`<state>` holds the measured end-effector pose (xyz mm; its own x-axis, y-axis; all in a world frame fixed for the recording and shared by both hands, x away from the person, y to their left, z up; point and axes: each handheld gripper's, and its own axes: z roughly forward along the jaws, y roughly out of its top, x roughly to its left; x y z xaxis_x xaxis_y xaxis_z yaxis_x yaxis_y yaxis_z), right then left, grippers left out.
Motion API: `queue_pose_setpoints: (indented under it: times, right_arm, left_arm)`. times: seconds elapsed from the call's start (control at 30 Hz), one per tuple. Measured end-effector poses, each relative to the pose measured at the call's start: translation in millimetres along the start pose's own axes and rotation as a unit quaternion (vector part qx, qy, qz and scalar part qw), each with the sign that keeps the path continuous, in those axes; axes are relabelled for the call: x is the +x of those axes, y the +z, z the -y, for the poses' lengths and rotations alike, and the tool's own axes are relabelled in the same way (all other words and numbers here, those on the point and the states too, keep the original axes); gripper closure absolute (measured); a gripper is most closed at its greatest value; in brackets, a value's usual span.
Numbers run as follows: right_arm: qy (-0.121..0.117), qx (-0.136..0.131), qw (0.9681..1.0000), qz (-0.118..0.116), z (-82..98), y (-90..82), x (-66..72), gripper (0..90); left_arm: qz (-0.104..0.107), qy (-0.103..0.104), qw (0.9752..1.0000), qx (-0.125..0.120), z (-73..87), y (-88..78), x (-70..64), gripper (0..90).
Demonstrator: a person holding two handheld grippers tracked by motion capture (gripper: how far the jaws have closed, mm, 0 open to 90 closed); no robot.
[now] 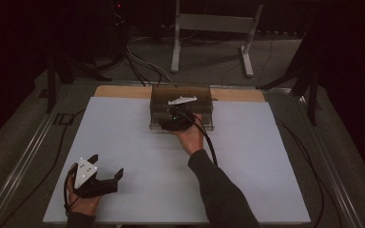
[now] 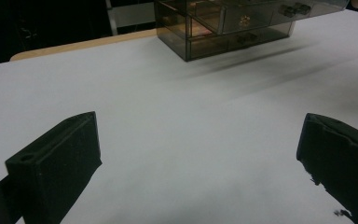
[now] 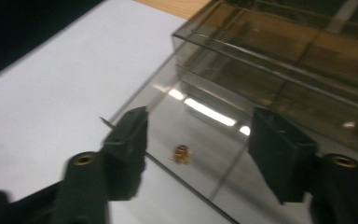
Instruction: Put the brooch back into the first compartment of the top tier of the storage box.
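A smoky clear drawer box [image 1: 182, 97] stands at the back middle of the white table; it also shows in the left gripper view [image 2: 223, 23] and close up in the right gripper view [image 3: 279, 60]. My right gripper [image 1: 172, 124] is at the box's front, low on its left side. Its jaws are open [image 3: 200, 121], one on each side of a small gold knob [image 3: 182, 154] on a clear drawer face, not touching it. My left gripper [image 1: 107, 164] rests near the table's front left corner, open [image 2: 198, 126], with bare table between its jaws.
The white table top [image 1: 123, 142] has a wooden strip [image 1: 119, 91] along its back edge. A white metal stand [image 1: 211, 28] is on the floor behind. The right gripper's cable [image 1: 211, 147] runs along the forearm. Metal rails [image 1: 24, 161] border the table.
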<state>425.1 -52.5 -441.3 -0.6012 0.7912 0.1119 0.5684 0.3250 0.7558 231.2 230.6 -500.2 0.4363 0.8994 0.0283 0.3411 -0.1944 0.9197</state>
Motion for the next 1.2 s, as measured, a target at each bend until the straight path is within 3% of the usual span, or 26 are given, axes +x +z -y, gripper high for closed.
queue_pose_setpoints:
  times: [0.23,0.57,0.6,0.67,0.9,1.2]
  right_arm:
    - [-0.013,-0.007,0.9996,0.025,-0.4,-5.1,0.4,23.9]
    - [-0.028,-0.002,0.9988,0.039,3.0,-17.1,-6.2,13.3]
    - [-0.033,0.004,0.9982,0.049,5.4,-20.3,-8.3,6.8]
    - [-0.037,0.008,0.9979,0.053,7.3,-23.6,-9.9,2.8]
    - [-0.059,0.010,0.9967,0.055,14.8,-39.3,-13.5,0.1]
    - [-0.052,0.003,0.9976,0.046,33.8,-58.8,-20.0,0.0]
  left_arm:
    - [0.000,0.000,1.0000,0.000,0.0,-0.1,-0.1,0.3]
    - [-0.001,-0.001,1.0000,0.000,0.1,-0.5,0.3,0.3]
    - [-0.001,-0.002,1.0000,0.001,0.4,-0.1,0.4,0.3]
    - [-0.001,-0.002,1.0000,0.000,0.5,0.1,0.3,0.3]
    - [-0.003,-0.002,1.0000,0.001,0.8,-0.5,0.7,0.3]
    - [-0.005,-0.006,1.0000,0.001,1.2,-0.9,1.4,0.3]
